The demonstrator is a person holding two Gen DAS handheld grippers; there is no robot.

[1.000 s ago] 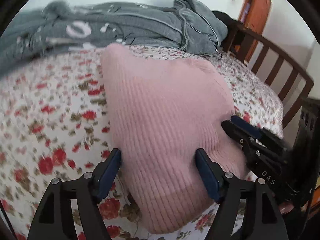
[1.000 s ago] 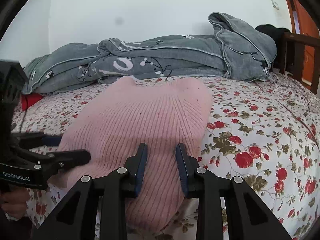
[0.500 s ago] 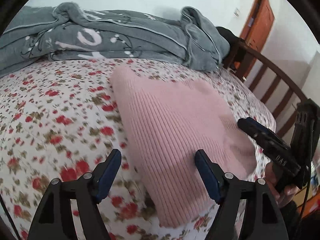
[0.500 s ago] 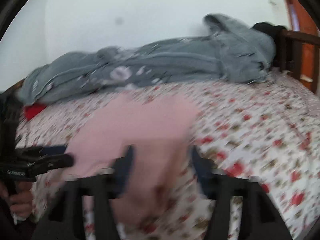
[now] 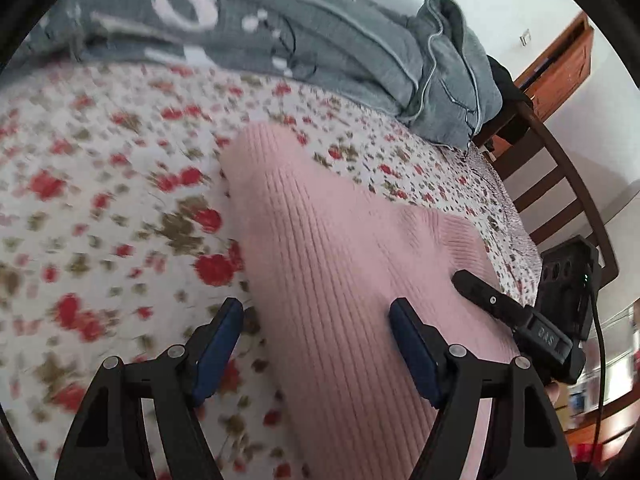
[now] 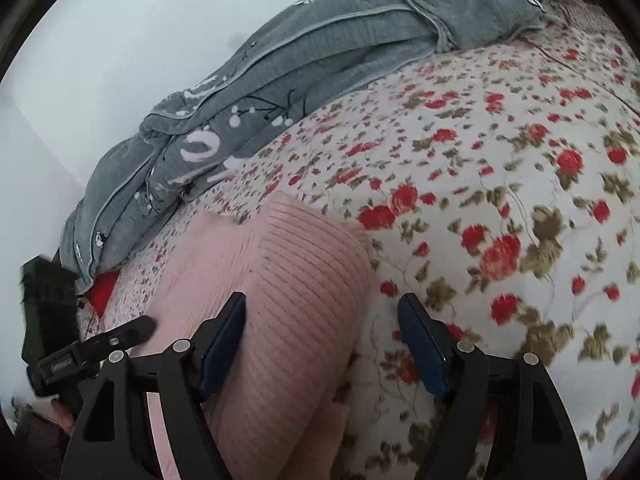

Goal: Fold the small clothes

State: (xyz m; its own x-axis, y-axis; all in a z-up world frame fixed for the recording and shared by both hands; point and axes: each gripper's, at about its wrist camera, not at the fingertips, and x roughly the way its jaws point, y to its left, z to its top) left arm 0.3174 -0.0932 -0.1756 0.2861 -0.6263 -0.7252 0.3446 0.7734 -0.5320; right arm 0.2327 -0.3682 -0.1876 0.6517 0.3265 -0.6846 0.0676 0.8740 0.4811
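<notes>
A pink ribbed knit garment [image 5: 340, 280] is seen lying flat on a bed covered by a white sheet printed with red flowers [image 5: 100, 200]. Behind it, along the pale wall [image 6: 100, 40], a grey quilt with white markings [image 5: 280, 28] is heaped; in the right wrist view a small red item [image 6: 102, 288] is glimpsed at the quilt's lower end. A dark wooden slatted bed end [image 5: 560, 184] and an orange-brown door [image 5: 564, 68] are visible at the right of the left wrist view. Nothing is found standing between either tool and the garment. The left tool [image 5: 316, 344] is held with its jaws wide apart over the garment's left edge, nothing being pinched; the right tool [image 6: 322, 340] is likewise spread wide, with the garment's right edge below its gap and no cloth gripped. Compared with a second ago, the right tool's jaws, then nearly closed over the knit, have been parted, and both views have been rolled and shifted outward, so that each tool is now placed over a side edge rather than the middle. The garment itself is left where it was. On the neighbouring tool's body, lettering can be made out in each view, but it is too blurred to be read.
</notes>
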